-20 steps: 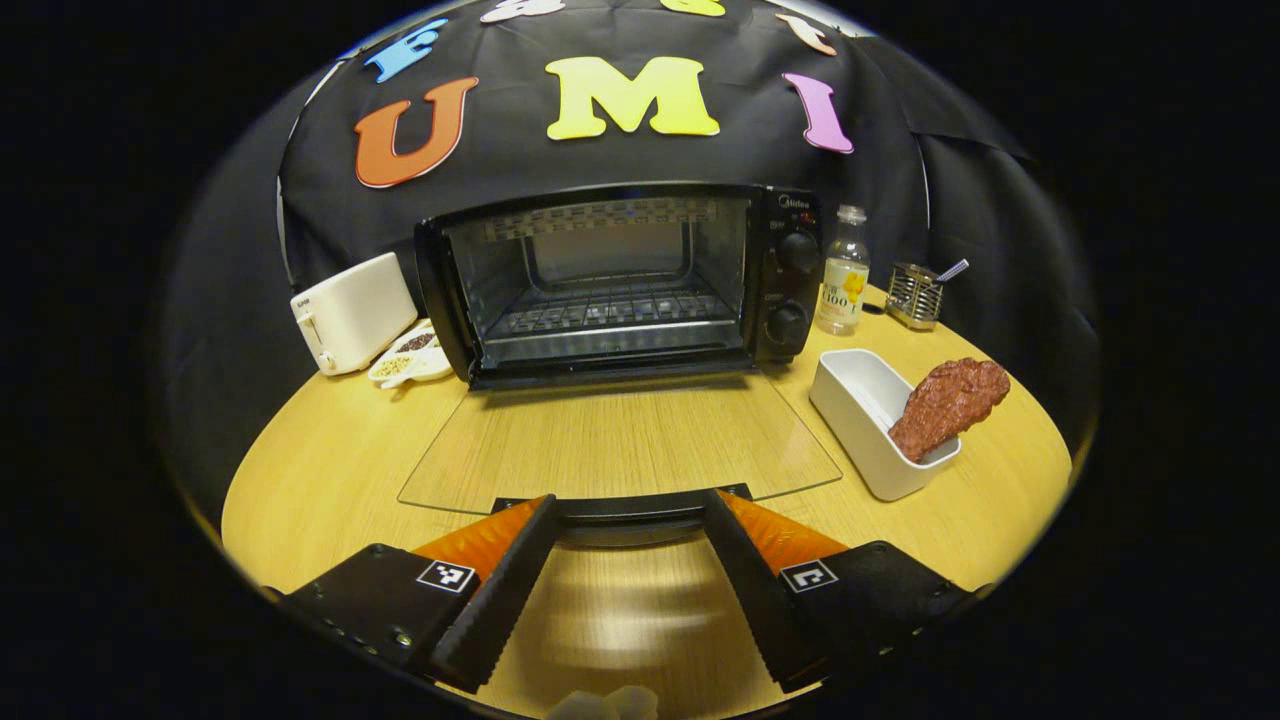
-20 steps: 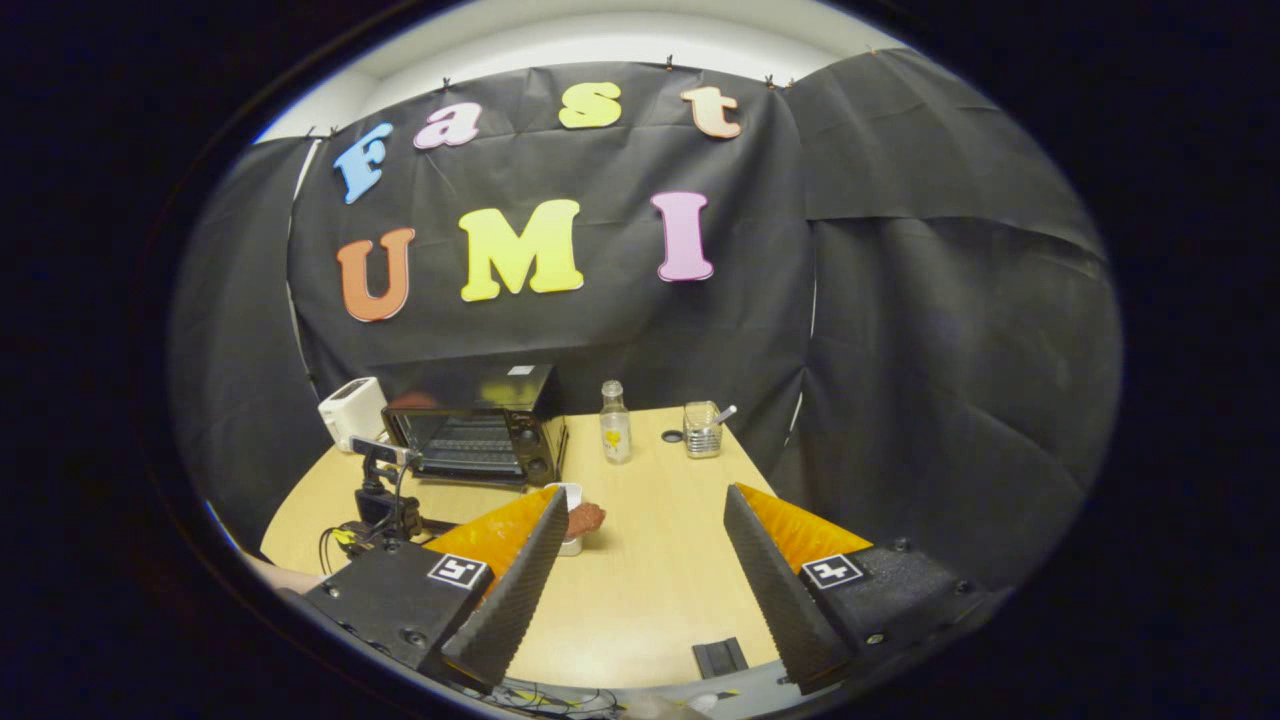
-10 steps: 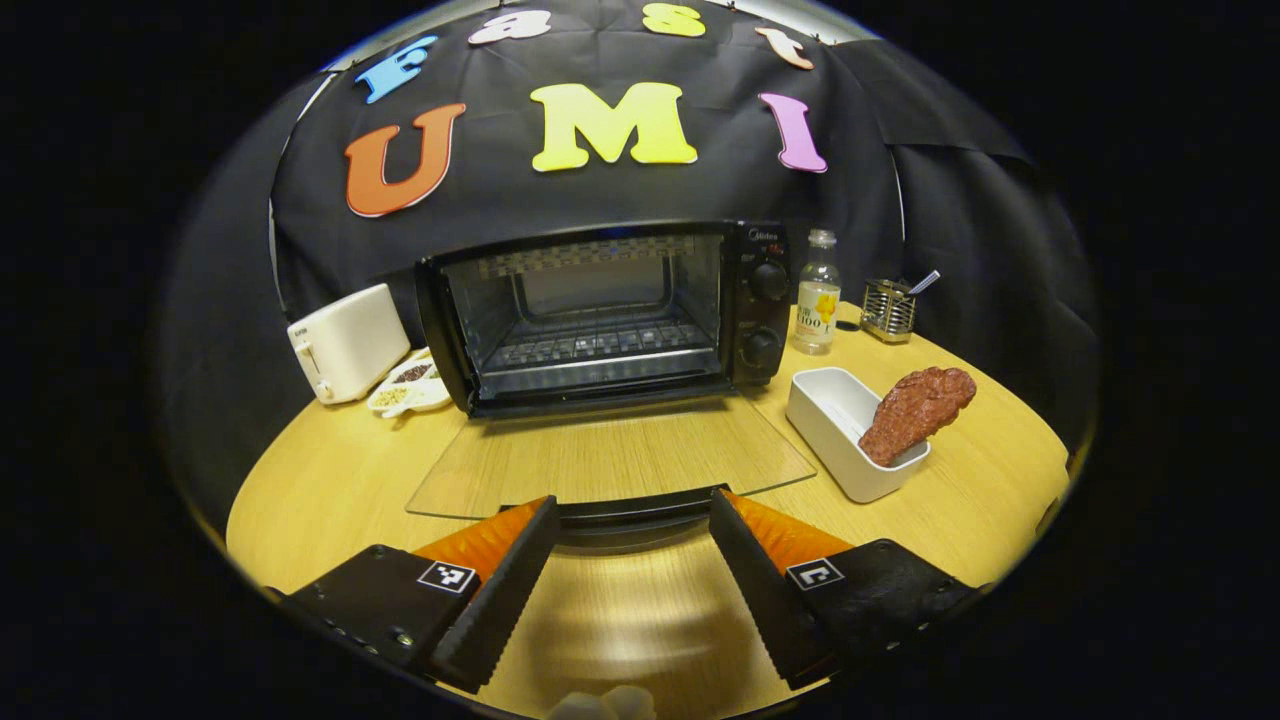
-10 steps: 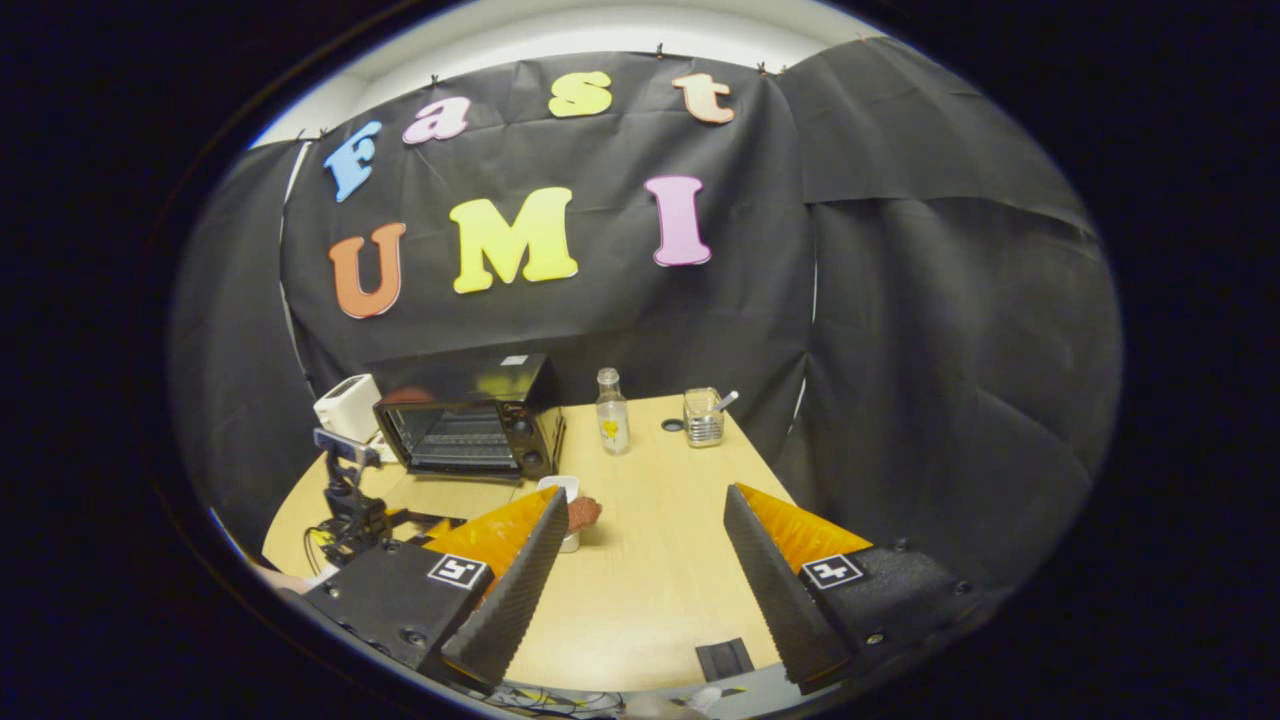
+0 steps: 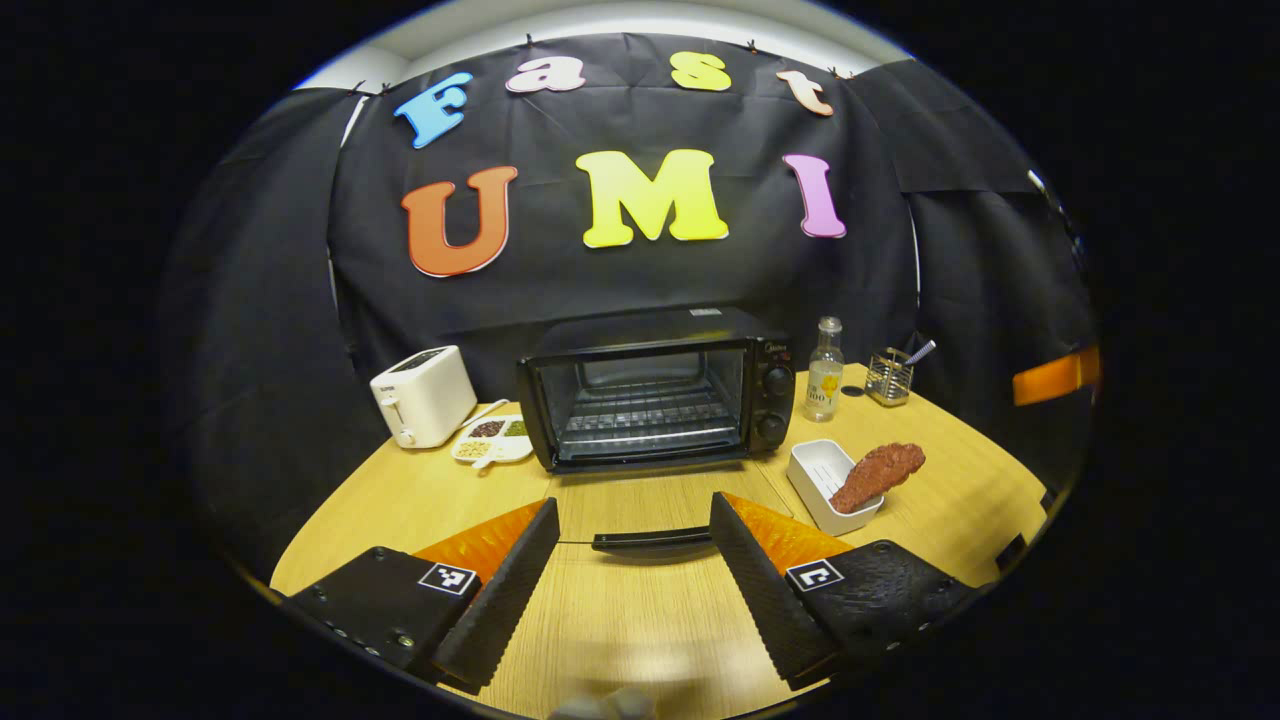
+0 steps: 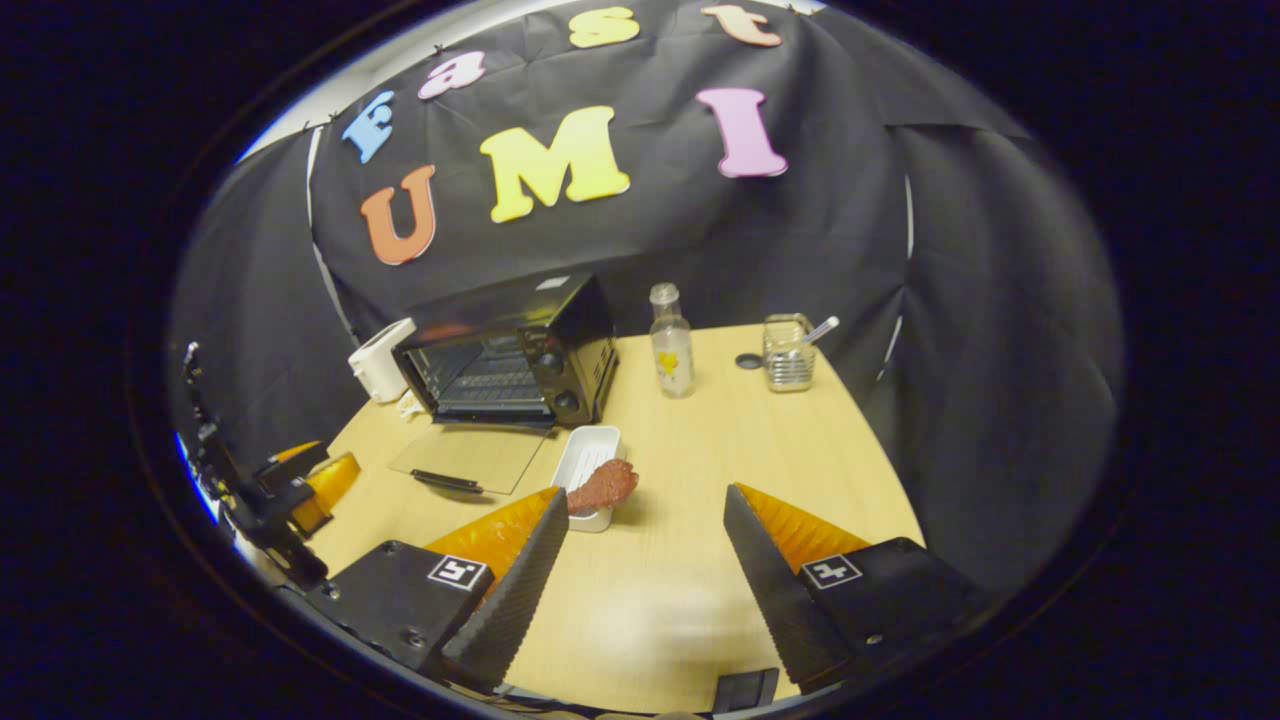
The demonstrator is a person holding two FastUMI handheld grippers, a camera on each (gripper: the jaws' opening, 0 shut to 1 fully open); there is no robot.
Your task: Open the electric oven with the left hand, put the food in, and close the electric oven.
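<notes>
**Oven open, food waiting — right gripper is the nearer one**

Oven [image 5: 655, 398] is sitting at the back of the table [image 6: 700, 470] with its glass door [image 6: 470, 455] lying flat on the wood, handle [image 5: 652, 540] facing out. Rack inside is looking bare.

Food [image 6: 603, 486], a brown chunk, is leaning out of the white dish [image 6: 583, 462], just beside the oven's knob side. Its long axis is running diagonally, low end in the dish, high end poking over the rim.

Right gripper [image 6: 645, 570] is hovering over the table with fingers spread, holding nothing; food is lying just ahead and to the left of its left finger. Clearly the closer hand, I'd judge.

Left gripper [image 5: 635, 575] is also spread and empty, aiming at the handle, apart from it.

Next move is probably right gripper pinching across the food's short width.
</notes>
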